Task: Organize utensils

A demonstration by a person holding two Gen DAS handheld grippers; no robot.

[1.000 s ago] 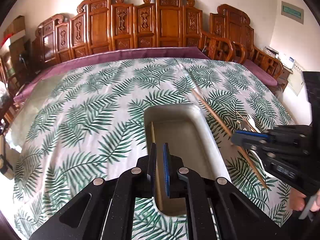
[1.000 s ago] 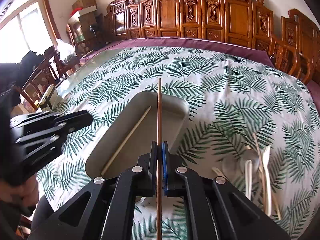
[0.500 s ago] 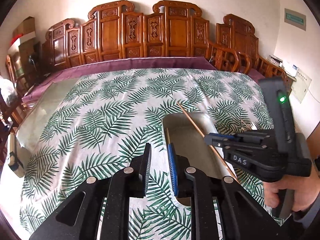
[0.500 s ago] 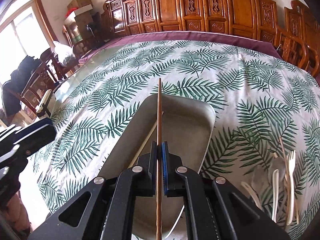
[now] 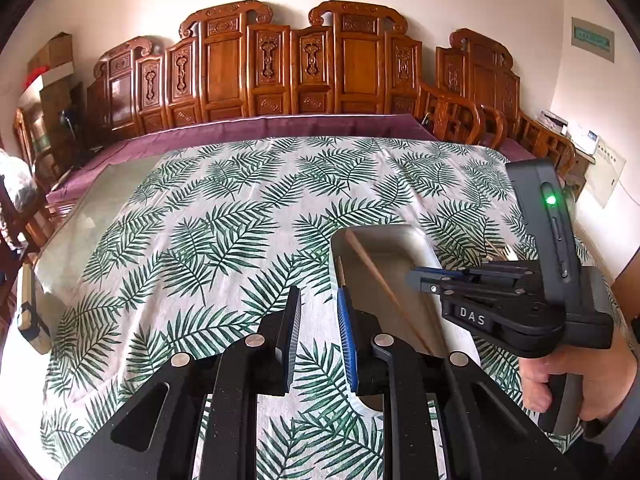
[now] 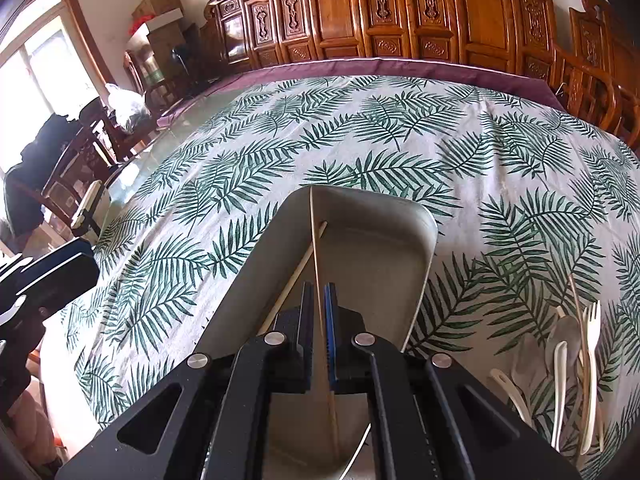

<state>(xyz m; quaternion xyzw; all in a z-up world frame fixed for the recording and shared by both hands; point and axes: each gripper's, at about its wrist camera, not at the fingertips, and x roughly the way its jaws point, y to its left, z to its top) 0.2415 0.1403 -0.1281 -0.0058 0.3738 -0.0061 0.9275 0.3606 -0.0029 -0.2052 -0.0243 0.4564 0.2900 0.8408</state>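
On the tabletop (image 6: 240, 168) sits the tray (image 6: 416, 264) (grey, long), two chopsticks (image 6: 316, 248) lying crossed inside. Right hand-held gripper (image 6: 319, 320) hovers over it, jaws parted around one stick, not pinching. Left hand-held gripper (image 5: 318, 320) spread wide, empty. Fork (image 6: 590, 360) lies right.

Two chopsticks (image 6: 316, 240) lie crossed in the tray (image 6: 424, 264) on the tablecloth (image 6: 240, 184); a fork (image 6: 591, 344) and spoons (image 6: 560, 368) lie right of it.
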